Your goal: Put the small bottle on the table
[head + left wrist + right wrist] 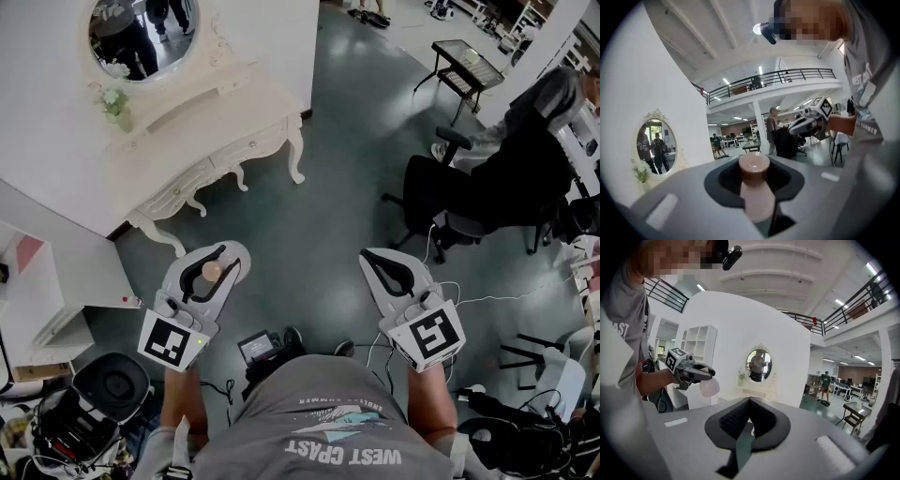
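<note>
Your right gripper (pixel 749 403) has its jaws closed together, with nothing between them. Beyond them, at the left, your left gripper (pixel 708 373) clamps the small bottle (pixel 709 387). Its pale round body hangs below the jaw tips, in the air. Straight ahead stands a white wall (pixel 740 329) with an oval mirror (pixel 759 365) on it, a dressing table (pixel 757 392) beneath, and a small plant (pixel 740 376) just left of the mirror. A white shelf unit (pixel 696 344) rises behind the left gripper. Far right, a person in a green shirt (pixel 826 380) stands well back.
</note>
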Motion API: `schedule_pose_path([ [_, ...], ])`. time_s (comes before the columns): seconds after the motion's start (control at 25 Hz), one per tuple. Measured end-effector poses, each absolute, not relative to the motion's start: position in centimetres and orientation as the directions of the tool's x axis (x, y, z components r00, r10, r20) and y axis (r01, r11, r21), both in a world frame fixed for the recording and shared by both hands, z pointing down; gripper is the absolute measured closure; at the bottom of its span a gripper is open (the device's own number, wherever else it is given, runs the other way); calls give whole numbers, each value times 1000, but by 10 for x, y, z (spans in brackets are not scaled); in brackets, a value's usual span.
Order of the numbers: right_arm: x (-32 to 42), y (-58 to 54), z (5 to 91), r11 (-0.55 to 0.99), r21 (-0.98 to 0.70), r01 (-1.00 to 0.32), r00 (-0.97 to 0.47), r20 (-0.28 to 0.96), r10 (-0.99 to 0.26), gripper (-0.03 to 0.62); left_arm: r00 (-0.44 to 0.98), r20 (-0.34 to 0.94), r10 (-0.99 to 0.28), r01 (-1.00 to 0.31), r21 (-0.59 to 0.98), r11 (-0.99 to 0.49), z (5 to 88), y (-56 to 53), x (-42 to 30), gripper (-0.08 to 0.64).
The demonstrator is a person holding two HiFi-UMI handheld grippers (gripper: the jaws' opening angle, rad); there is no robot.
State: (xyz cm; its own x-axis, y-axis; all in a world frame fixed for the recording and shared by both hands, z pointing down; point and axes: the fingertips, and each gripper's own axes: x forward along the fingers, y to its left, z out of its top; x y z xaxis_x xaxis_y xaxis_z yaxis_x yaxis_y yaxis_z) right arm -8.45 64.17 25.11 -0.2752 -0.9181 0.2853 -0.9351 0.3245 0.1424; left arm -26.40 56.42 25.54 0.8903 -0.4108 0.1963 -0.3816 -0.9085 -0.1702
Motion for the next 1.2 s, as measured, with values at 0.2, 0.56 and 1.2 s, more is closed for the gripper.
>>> schedule_pose_path([
  [0.2,-97,615,255,325,146,-934,-275,283,-919,592,890,192,-413,-384,-171,-907,260,537,-277,456],
  [0.56,-102,598,251,336,162,-928,-285,276,-918,591,890,182,-417,-391,-165,-906,261,527,-281,456],
  [1.2,-69,523,246,415,112,-903,-383,225,-896,589,834,204,-512,-484,-174,-858,257,480,-263,456],
])
